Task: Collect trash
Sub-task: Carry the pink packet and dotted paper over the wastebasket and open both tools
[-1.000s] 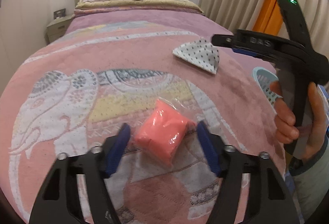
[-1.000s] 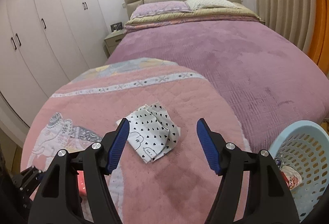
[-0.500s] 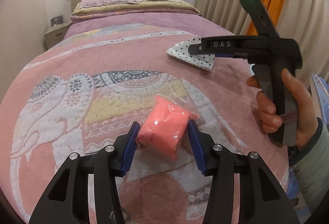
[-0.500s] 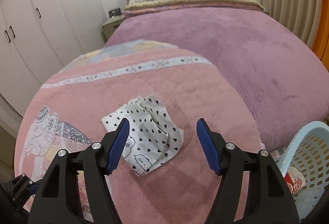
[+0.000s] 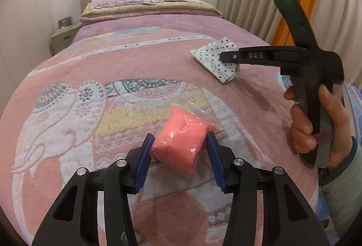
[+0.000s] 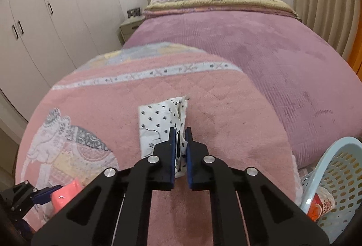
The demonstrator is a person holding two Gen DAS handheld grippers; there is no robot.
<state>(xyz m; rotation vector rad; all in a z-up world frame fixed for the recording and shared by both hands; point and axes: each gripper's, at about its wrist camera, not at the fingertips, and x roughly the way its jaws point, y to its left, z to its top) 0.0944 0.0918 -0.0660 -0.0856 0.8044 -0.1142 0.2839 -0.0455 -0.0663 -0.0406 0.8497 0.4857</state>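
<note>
Left gripper [image 5: 178, 144] jaws pressed against both sides of something; right gripper [image 6: 180, 133] jaws nearly together, pinching

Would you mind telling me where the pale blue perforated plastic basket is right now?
In the right wrist view, the pale blue perforated plastic basket sits at the lower right, off the pink elephant blanket's edge, right of the right gripper.

The room is lit by soft, warm indoor light, and nothing looks very dark. Both pictures bend like a fish bowl, with black rounded corners. The bed [image 6: 248, 47] curves at the sides. A white shine sits on the pink plastic bag [image 5: 181, 142]. The spotted wrapper [image 6: 160, 124] looks a bit blurry. Shadows are faint and soft
</note>
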